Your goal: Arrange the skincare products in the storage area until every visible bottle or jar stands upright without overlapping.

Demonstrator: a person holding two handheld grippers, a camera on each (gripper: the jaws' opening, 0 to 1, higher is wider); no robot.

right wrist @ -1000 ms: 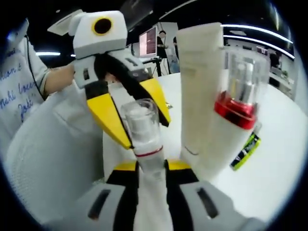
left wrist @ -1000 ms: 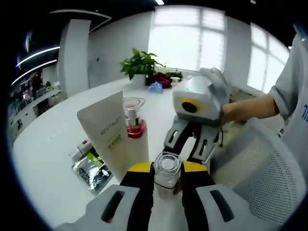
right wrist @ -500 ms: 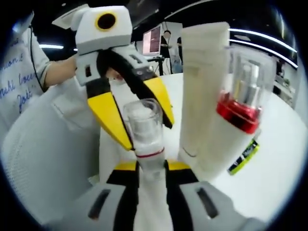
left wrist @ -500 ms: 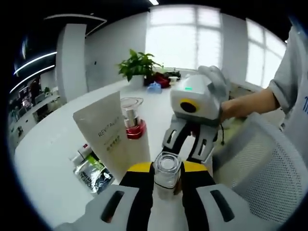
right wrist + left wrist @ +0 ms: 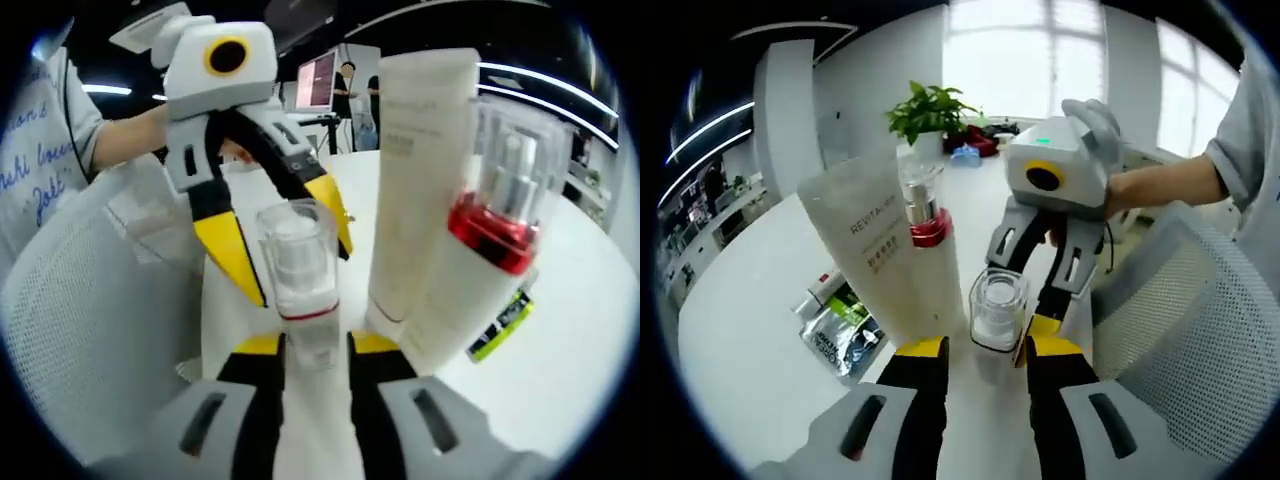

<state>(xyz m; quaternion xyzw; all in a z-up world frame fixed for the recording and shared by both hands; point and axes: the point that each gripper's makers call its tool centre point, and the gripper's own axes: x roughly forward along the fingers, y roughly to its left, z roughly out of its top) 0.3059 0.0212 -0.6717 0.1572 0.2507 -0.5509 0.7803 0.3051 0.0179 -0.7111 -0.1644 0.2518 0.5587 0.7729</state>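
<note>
The small clear-capped bottle [image 5: 997, 308] stands upright on the worktop [image 5: 750, 290], just beside the tall white tube [image 5: 885, 262]. The left hand-held gripper [image 5: 984, 352] is open wide around it. The right hand-held gripper [image 5: 308, 350] sits narrow at the bottle's [image 5: 297, 270] white body, probably holding it. The left gripper view also shows flat packets [image 5: 840, 335] lying beside the tube.

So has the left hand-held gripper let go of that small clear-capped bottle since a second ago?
Yes. The left hand-held gripper has spread open, off the small clear-capped bottle; in the right gripper view its yellow fingertips flank the cap with gaps.
</note>
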